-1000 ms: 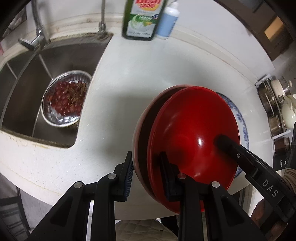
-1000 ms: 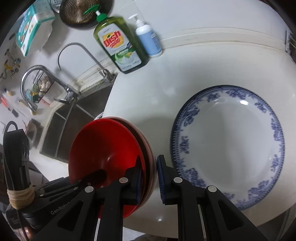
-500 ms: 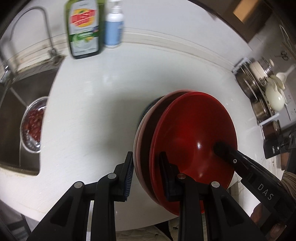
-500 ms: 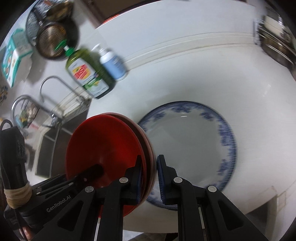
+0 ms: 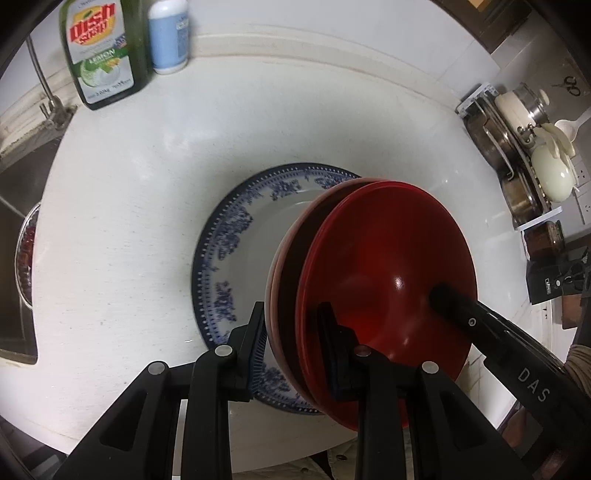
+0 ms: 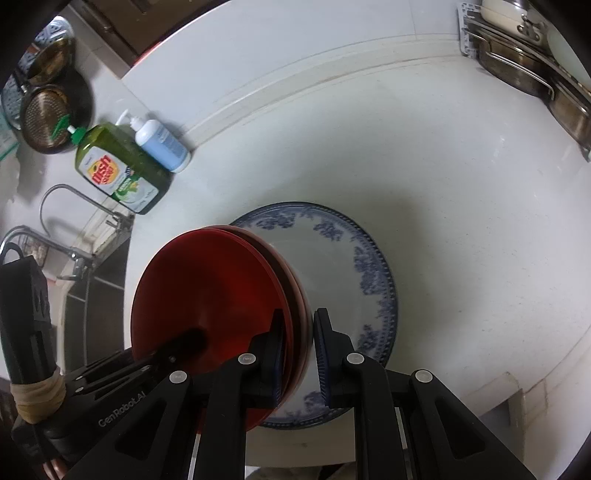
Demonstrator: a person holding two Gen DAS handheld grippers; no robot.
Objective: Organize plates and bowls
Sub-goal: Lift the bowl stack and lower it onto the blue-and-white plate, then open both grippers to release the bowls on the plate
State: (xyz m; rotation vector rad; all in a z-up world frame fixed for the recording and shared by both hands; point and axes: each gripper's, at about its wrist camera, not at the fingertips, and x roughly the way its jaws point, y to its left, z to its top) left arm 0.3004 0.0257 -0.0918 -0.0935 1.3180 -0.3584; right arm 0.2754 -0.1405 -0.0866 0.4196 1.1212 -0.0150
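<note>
Two nested red bowls (image 5: 384, 291) hang over a blue-and-white patterned plate (image 5: 236, 258) that lies on the white counter. My left gripper (image 5: 295, 343) is shut on the bowls' rim, one finger inside and one outside. My right gripper (image 6: 299, 354) is shut on the opposite rim of the same bowls (image 6: 218, 295). The plate (image 6: 354, 269) lies partly under the bowls in the right wrist view. I cannot tell if the bowls touch the plate.
A green dish soap bottle (image 5: 101, 55) and a blue pump bottle (image 5: 168, 35) stand at the counter's back. The sink (image 5: 18, 206) with a faucet (image 6: 70, 240) is at the left. A rack of pots (image 5: 524, 147) stands at the right.
Both grippers carried the red bowls to the right, away from the sink. The bowls now hang over the blue-and-white plate.
</note>
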